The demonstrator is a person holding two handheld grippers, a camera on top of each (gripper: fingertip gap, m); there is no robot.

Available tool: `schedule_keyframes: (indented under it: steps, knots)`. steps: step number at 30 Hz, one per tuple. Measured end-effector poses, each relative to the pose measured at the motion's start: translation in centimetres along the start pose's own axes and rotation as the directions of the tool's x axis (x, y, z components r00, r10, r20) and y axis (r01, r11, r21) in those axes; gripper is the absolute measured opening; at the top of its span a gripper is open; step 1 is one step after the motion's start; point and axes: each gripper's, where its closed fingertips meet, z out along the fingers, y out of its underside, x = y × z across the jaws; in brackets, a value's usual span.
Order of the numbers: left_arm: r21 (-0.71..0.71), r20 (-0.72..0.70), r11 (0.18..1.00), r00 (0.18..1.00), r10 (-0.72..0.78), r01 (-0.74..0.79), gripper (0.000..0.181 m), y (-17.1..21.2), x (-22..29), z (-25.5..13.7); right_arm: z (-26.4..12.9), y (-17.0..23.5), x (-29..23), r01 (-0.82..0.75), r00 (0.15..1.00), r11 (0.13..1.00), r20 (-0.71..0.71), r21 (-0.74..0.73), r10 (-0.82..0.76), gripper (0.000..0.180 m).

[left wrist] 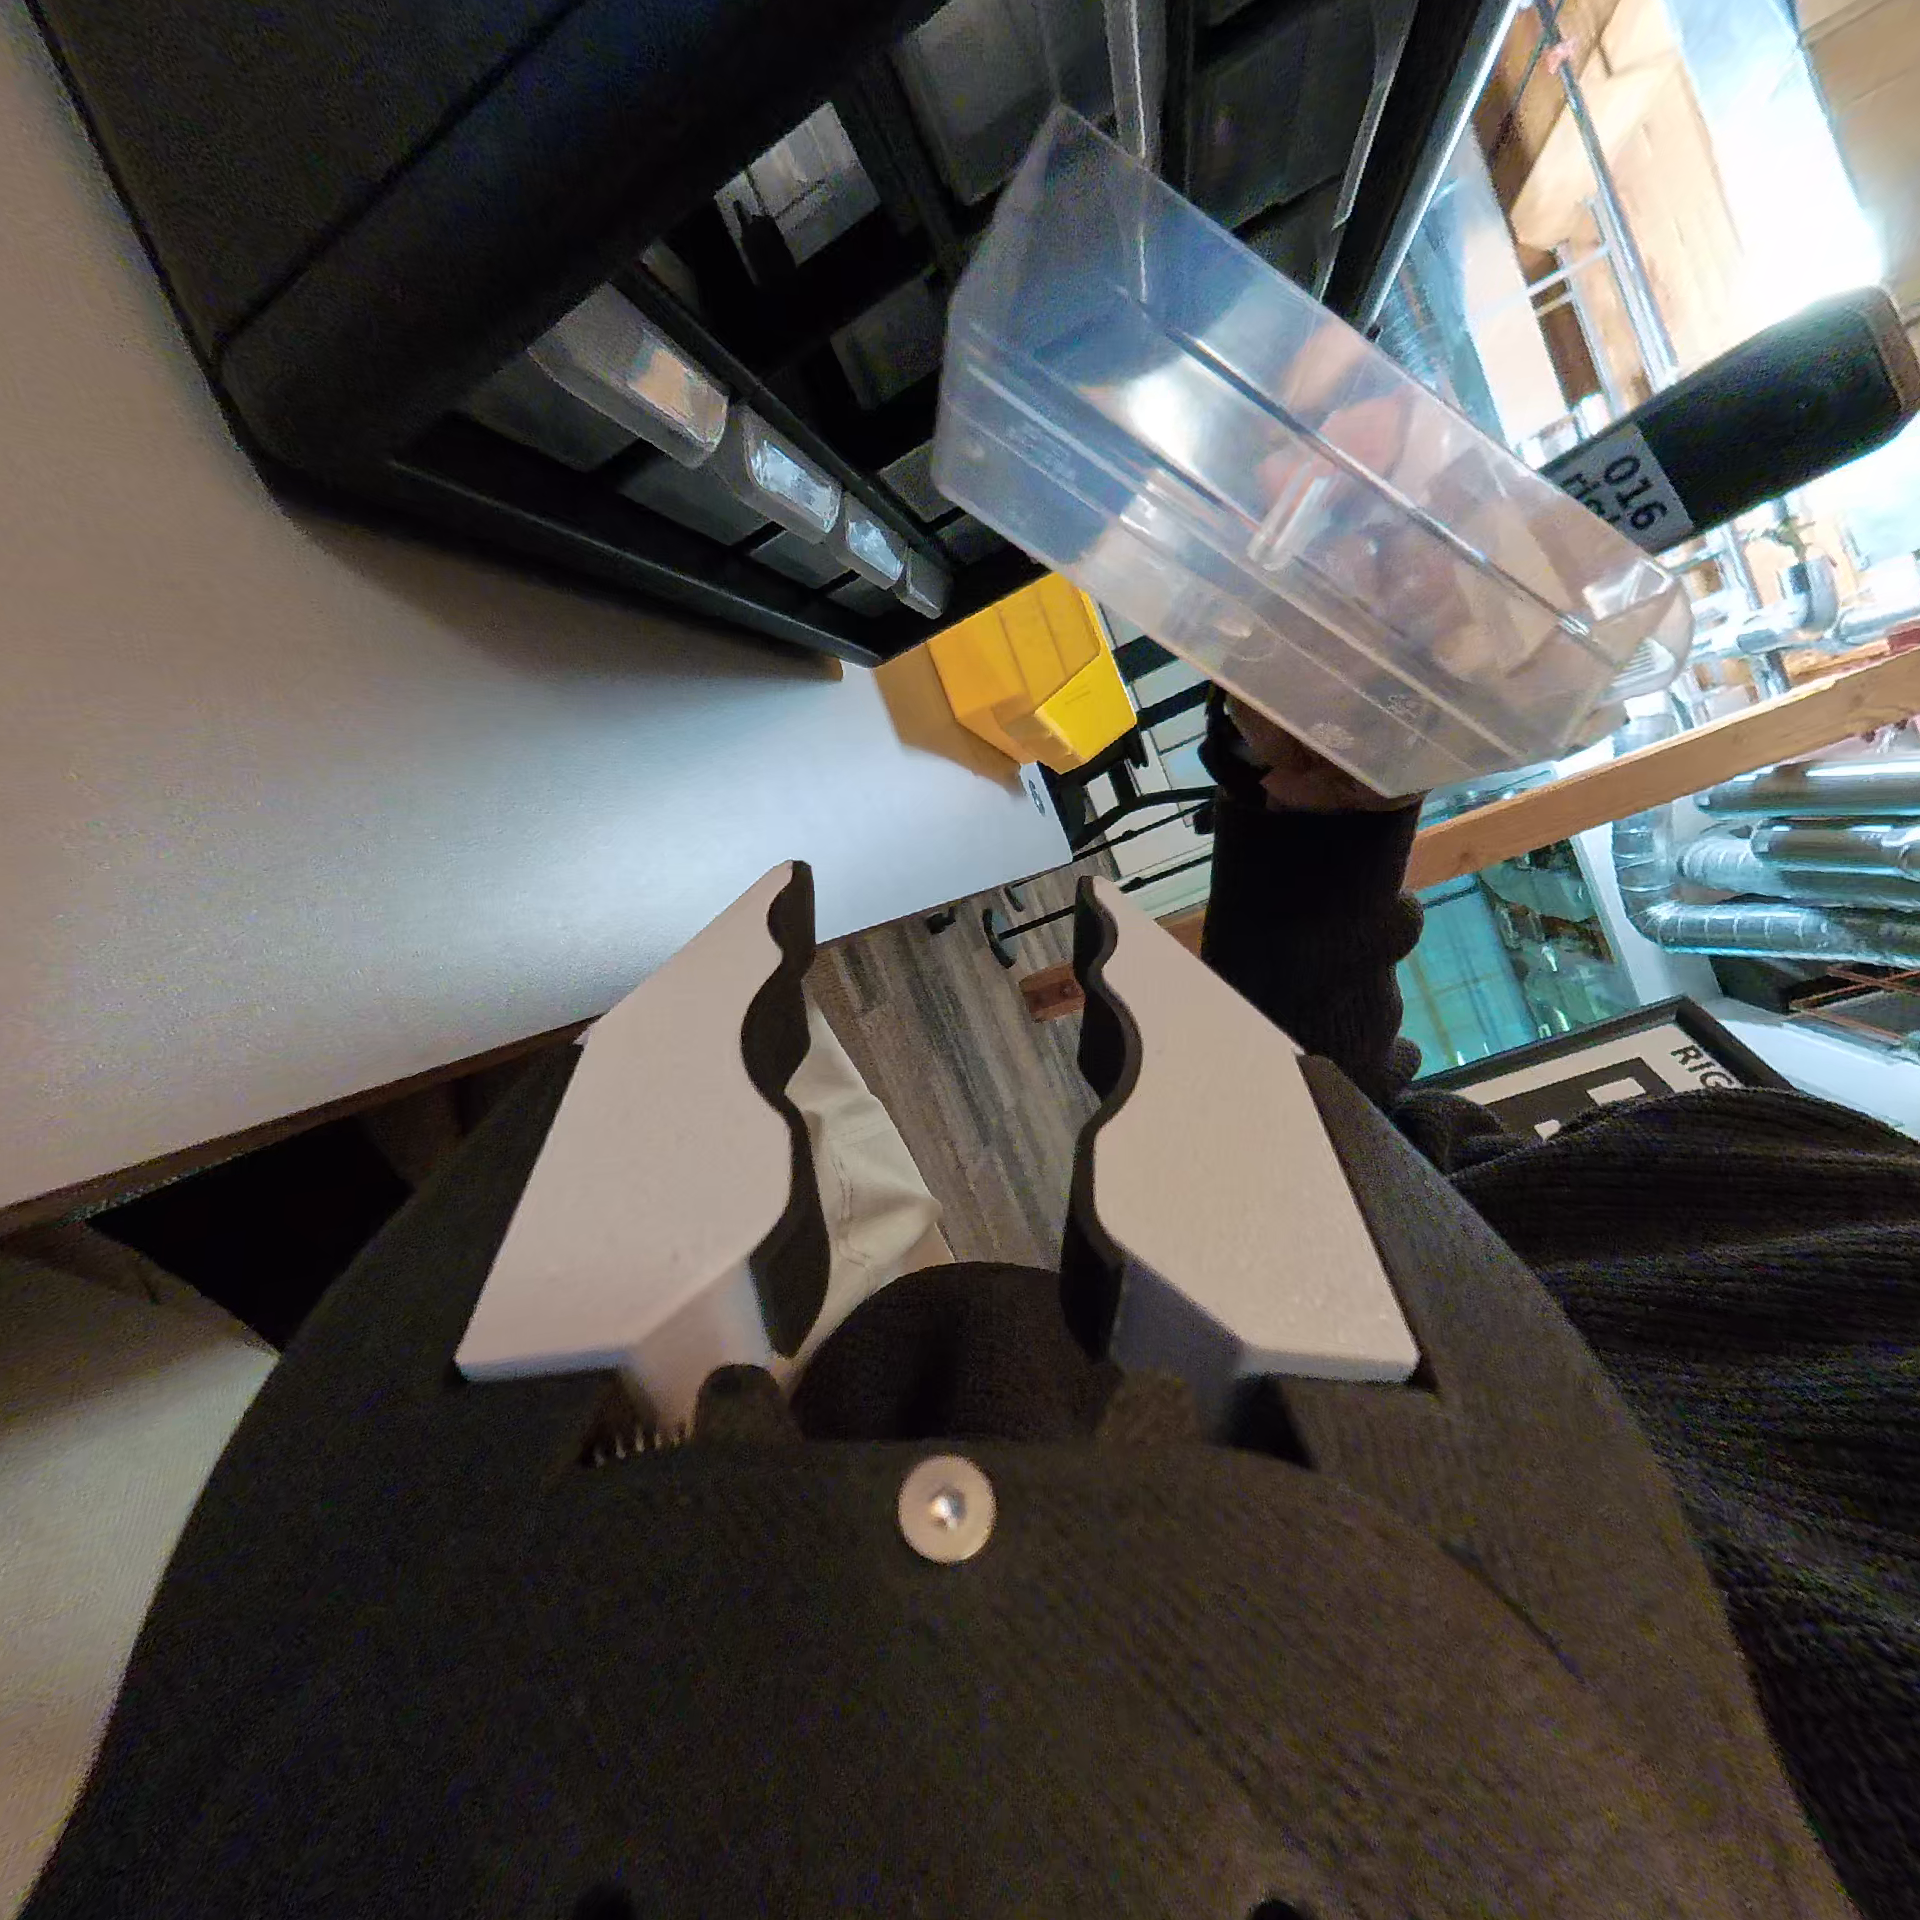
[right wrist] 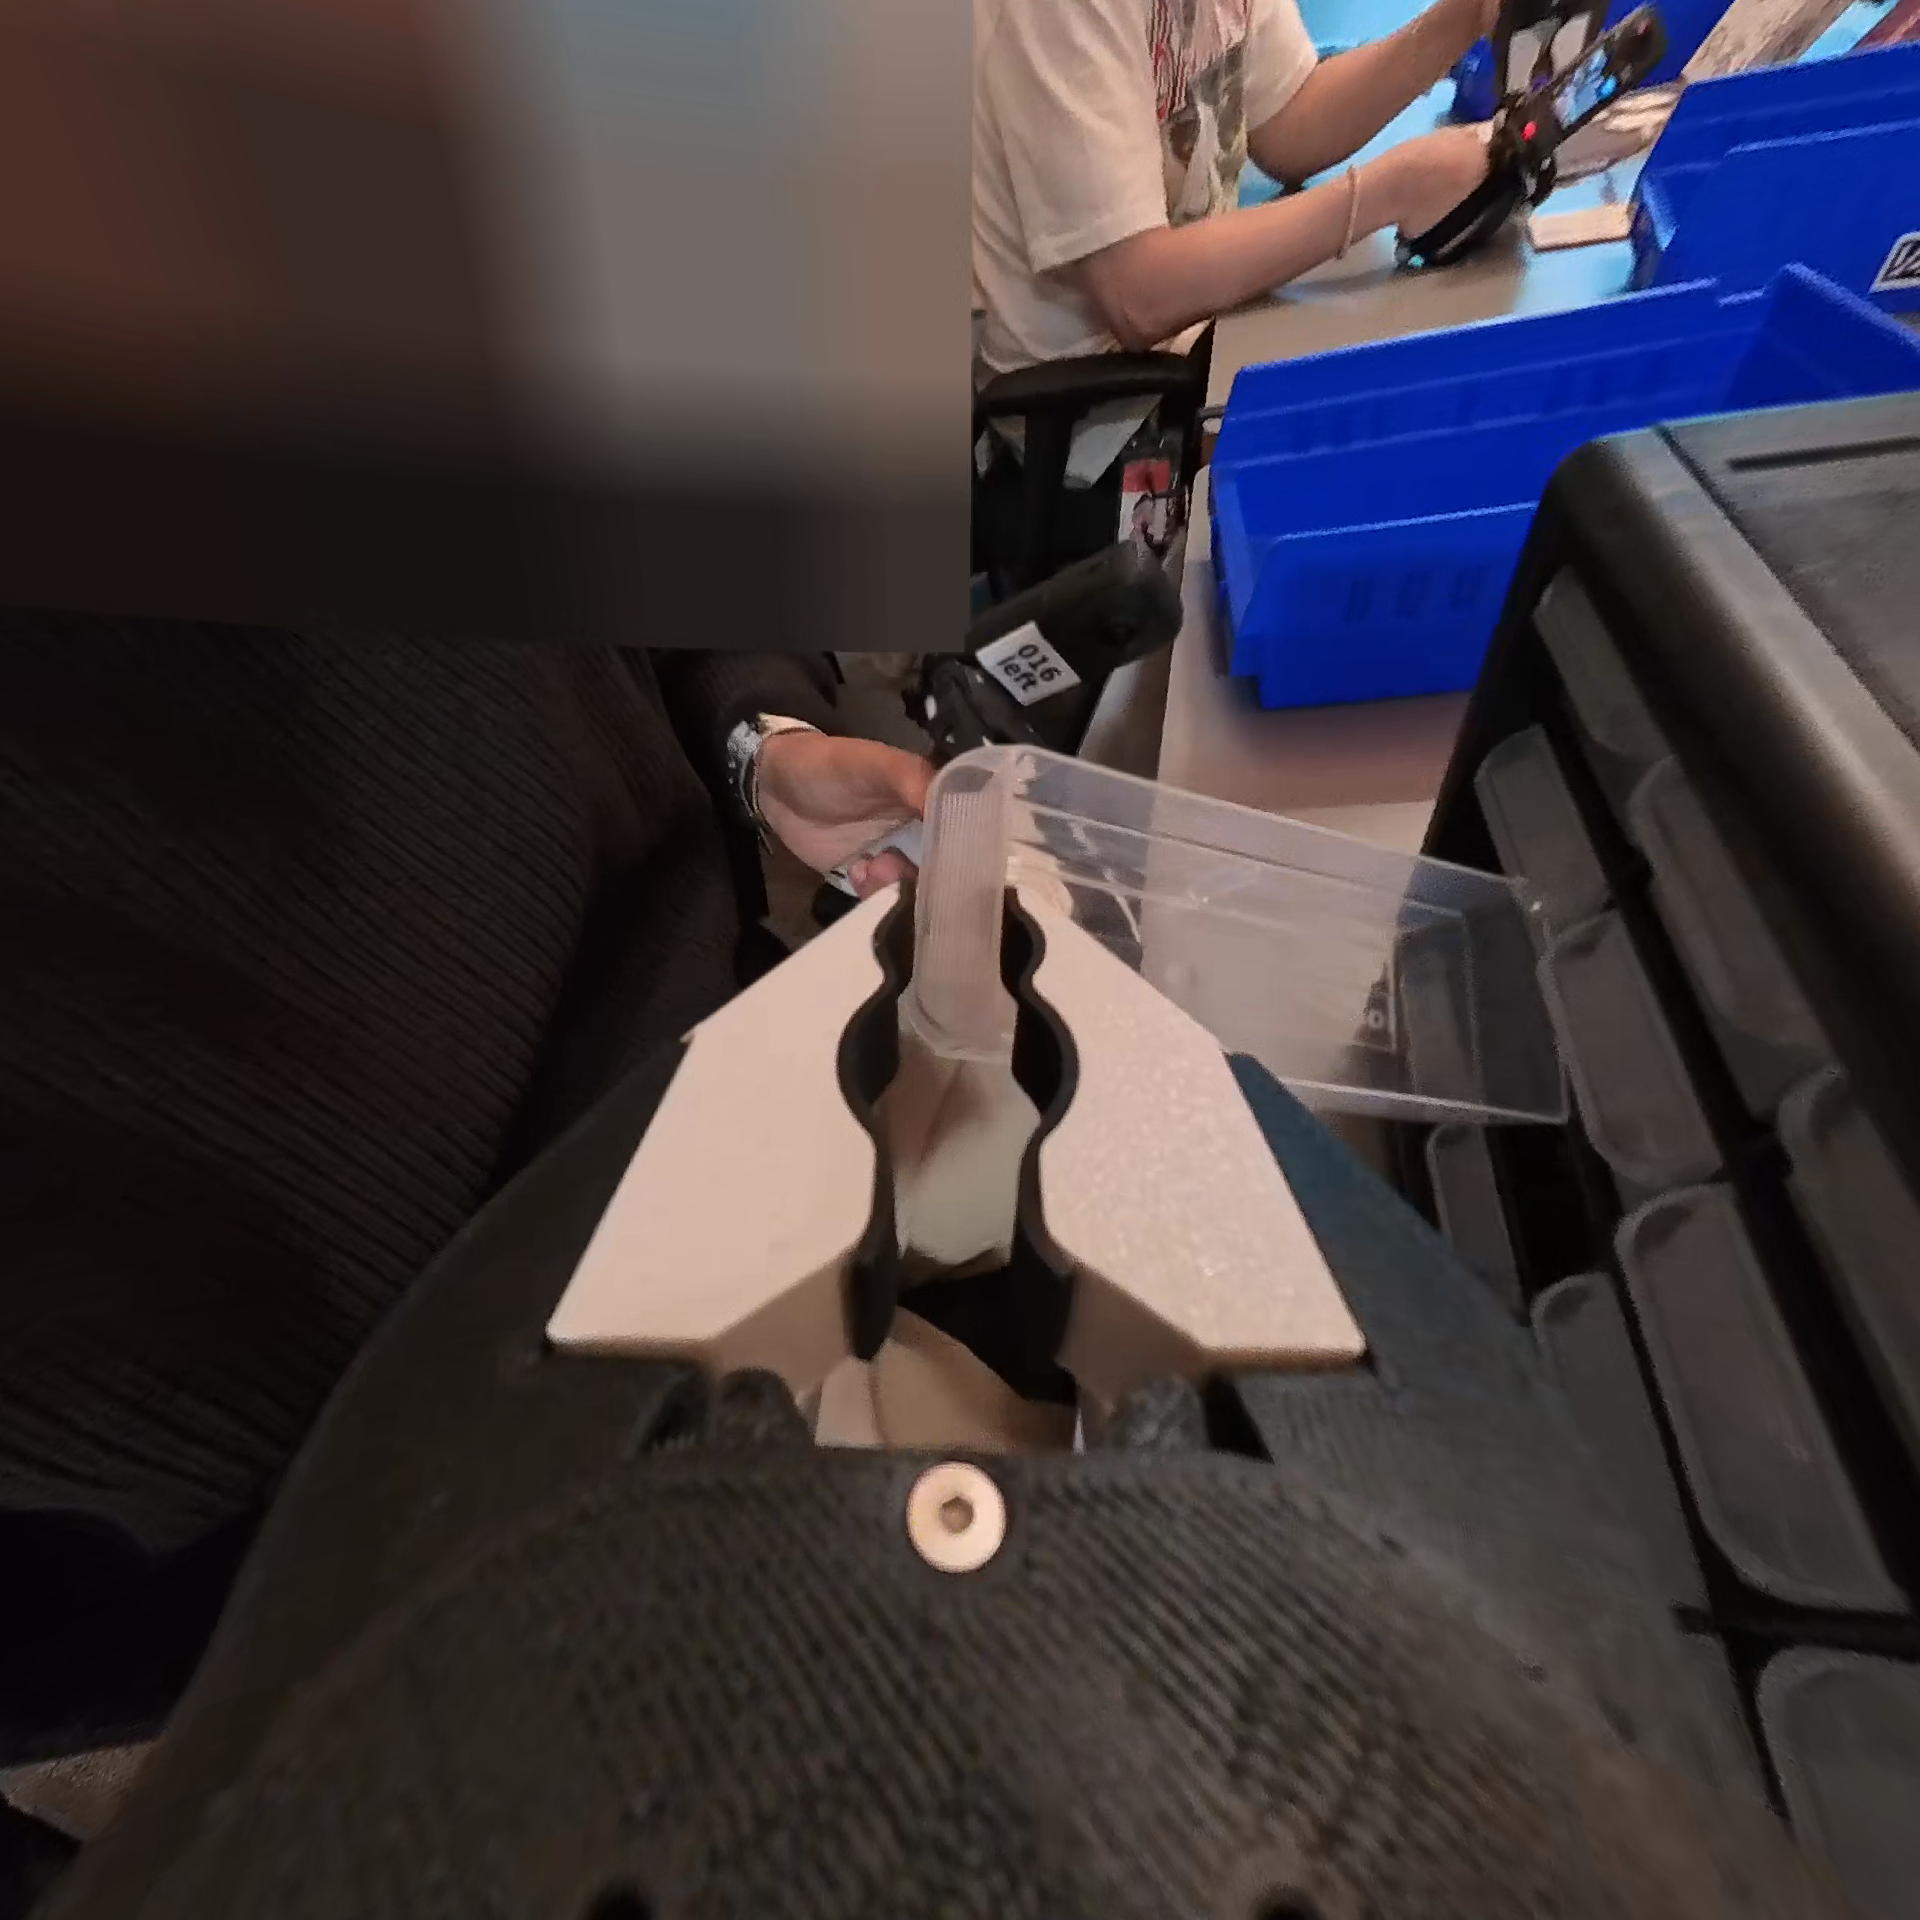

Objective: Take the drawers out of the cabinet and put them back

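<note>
Presently, one clear drawer, out of the cabinet and off the table, its far end just in front of the cabinet face. The right claw is clamped on the drawer's front pull, both fingers pressed against it. In the left wrist view the same drawer hangs tilted in the air before the cabinet, with a dark sleeve showing below it.

Left claw: fingers apart, nothing between them, pointed past the table's edge toward the floor, well apart from the drawer.

Cabinet: black, standing on the table, rows of small translucent drawers still seated in its front; in the right wrist view its larger dark drawers fill the right side.

Yellow bin: beyond the cabinet's far corner, at the table's edge.

Blue bins: on the table behind the cabinet.

Second person: in a white shirt, seated at the far table.

Hand: bare, with a wristband, holding the left device just behind the drawer's pull.
</note>
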Motion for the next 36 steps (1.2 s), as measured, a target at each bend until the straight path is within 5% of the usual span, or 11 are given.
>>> schedule_keyframes:
  steps: [9,13,15,18,22,27,31,36]
  knots:
    - [-0.005,-0.009,1.000,1.000,-0.009,0.009,0.048,0.2,0.2,0.1,-3.9,-2.8,-5.0,0.086,0.991,0.989,-0.110,0.124,-0.072,0.014]
    - [-0.010,-0.009,1.000,1.000,-0.006,0.006,0.048,0.3,0.2,0.2,-9.3,-5.0,-6.7,0.189,0.944,0.962,-0.306,0.195,-0.123,0.014]
    - [-0.012,-0.008,1.000,1.000,-0.005,0.004,0.048,0.4,0.3,0.3,-13.5,-5.9,-5.8,0.260,0.856,0.943,-0.502,0.210,-0.124,0.014]
    - [-0.017,-0.007,1.000,1.000,0.000,0.000,0.048,0.6,0.3,0.4,-21.4,-5.5,-2.2,0.305,0.610,0.935,-0.791,0.179,-0.048,0.013]
    - [-0.024,-0.004,0.999,1.000,0.021,-0.021,0.048,0.8,0.5,0.6,-30.5,1.6,5.4,0.068,0.318,0.977,-0.932,0.203,0.172,0.014]
    - [-0.026,0.008,0.998,0.999,0.053,-0.053,0.048,0.9,0.6,0.6,-36.1,14.3,14.6,-0.292,0.045,0.904,-0.940,0.312,0.339,0.014]
    - [-0.018,0.023,0.999,0.998,0.051,-0.050,0.048,0.6,0.1,0.6,-35.7,20.1,18.7,-0.452,-0.002,0.828,-0.929,0.331,0.370,0.014]
    - [-0.008,0.031,0.999,0.999,0.040,-0.040,0.048,0.3,-0.3,0.5,-35.5,22.4,21.9,-0.503,-0.007,0.804,-0.931,0.319,0.365,0.014]
